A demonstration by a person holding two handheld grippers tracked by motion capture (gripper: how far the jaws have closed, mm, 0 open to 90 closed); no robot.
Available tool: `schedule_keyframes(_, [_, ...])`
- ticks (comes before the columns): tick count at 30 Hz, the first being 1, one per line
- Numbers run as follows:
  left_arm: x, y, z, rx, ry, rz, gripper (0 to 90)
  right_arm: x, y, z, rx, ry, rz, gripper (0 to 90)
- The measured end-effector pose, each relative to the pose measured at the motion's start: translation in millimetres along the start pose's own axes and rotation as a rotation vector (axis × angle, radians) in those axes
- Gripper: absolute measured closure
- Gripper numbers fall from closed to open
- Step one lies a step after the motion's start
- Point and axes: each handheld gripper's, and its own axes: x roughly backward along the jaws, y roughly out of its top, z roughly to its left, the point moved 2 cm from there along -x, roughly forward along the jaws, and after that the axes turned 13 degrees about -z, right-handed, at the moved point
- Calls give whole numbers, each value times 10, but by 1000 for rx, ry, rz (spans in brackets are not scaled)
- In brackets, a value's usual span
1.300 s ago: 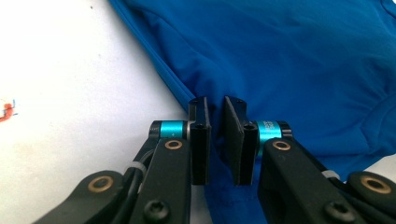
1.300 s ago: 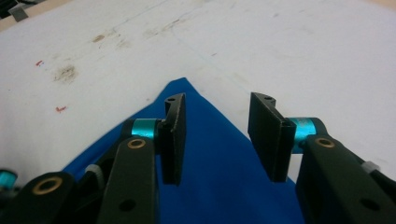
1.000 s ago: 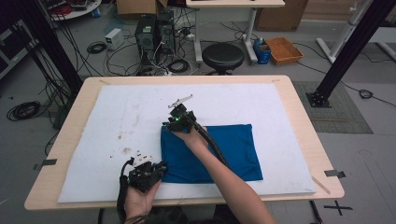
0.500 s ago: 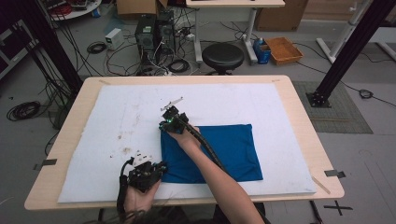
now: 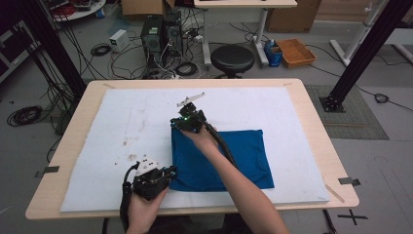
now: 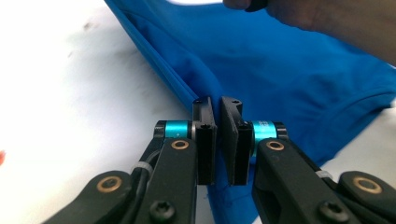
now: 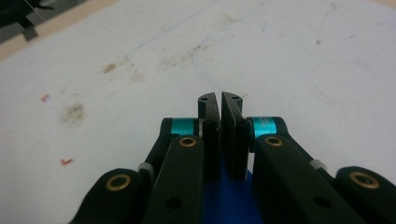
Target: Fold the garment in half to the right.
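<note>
At the near edge of the table (image 5: 311, 105), the left gripper (image 5: 163, 174) sits over the near left corner of the blue cloth (image 5: 243, 156), which lies flat on the white mat (image 5: 122, 126) right of centre. In the left gripper view its jaws are clamped together on the cloth's folded edge (image 6: 187, 88), though the pinched bit itself is hidden between the pads. Farther off, the right gripper (image 5: 181, 122) is at the cloth's far left corner; its jaws have just been closing and now stand pressed together, blue fabric (image 7: 229, 200) showing beneath them. The person's right forearm (image 5: 234, 180) covers part of the cloth.
</note>
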Motion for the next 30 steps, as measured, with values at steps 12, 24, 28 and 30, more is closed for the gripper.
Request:
schedule_keyframes(12, [-471, 331, -584, -18, -195, -15, 841, 924, 35, -515, -13, -16, -24, 871])
schedule_keyframes(24, [-1182, 283, -1200, -24, -312, 42, 841, 1726, -234, -1066, -46, -87, -27, 871])
schedule_keyframes(28, [-1389, 234, -1376, -17, -322, 67, 841, 1855, -336, -1204, -31, -126, 27, 871])
schedule_keyframes(30, [-1474, 215, -1441, -19, -323, 77, 841, 1904, -369, -1255, -19, -145, 48, 871])
